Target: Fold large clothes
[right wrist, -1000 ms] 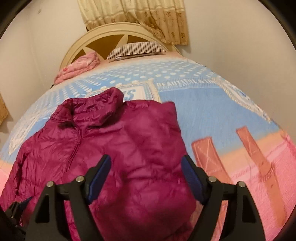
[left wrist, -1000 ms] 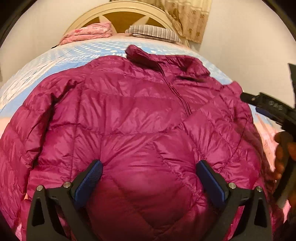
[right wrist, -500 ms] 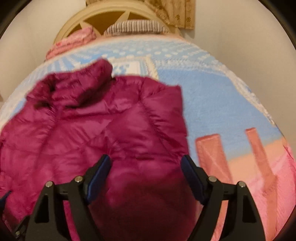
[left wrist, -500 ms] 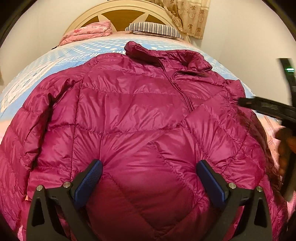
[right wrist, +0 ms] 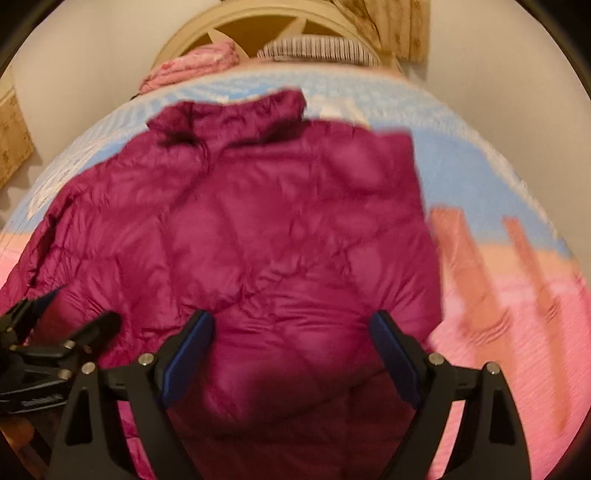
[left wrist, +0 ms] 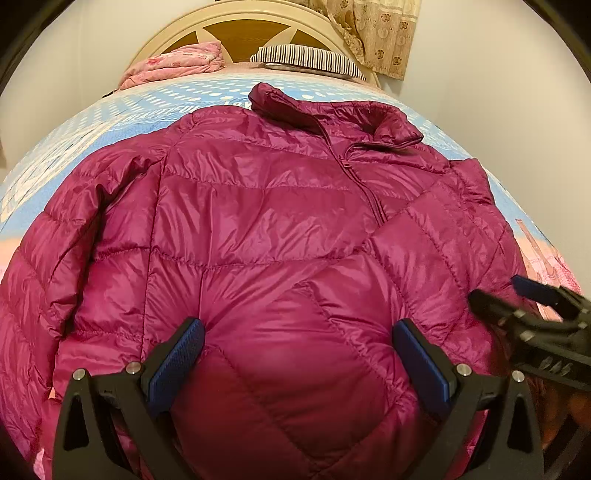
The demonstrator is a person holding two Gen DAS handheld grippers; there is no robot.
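The right wrist view is blurred, so seams and print are hard to make out there. The bottom hem of the jacket [left wrist: 266,229] is cut off under both claws, and the right sleeve is folded over the front and hides part of the zipper [left wrist: 364,184]. On the bedspread [left wrist: 110,118] some pale letters show just above the jacket, but only a part like "UTIFUL" can be read. The jacket is a shiny magenta puffer with quilted seams and a stand-up collar; it lies flat, front up, in the middle of the bed. Behind it are a pink blanket [left wrist: 173,64], a striped pillow [left wrist: 306,59] and a round cream headboard [left wrist: 236,26]. The left gripper [left wrist: 299,354] is spread wide over the lower front, pinching nothing. The right gripper [right wrist: 295,350] is opening, with puffy fabric between its blue pads, but they do not press it.
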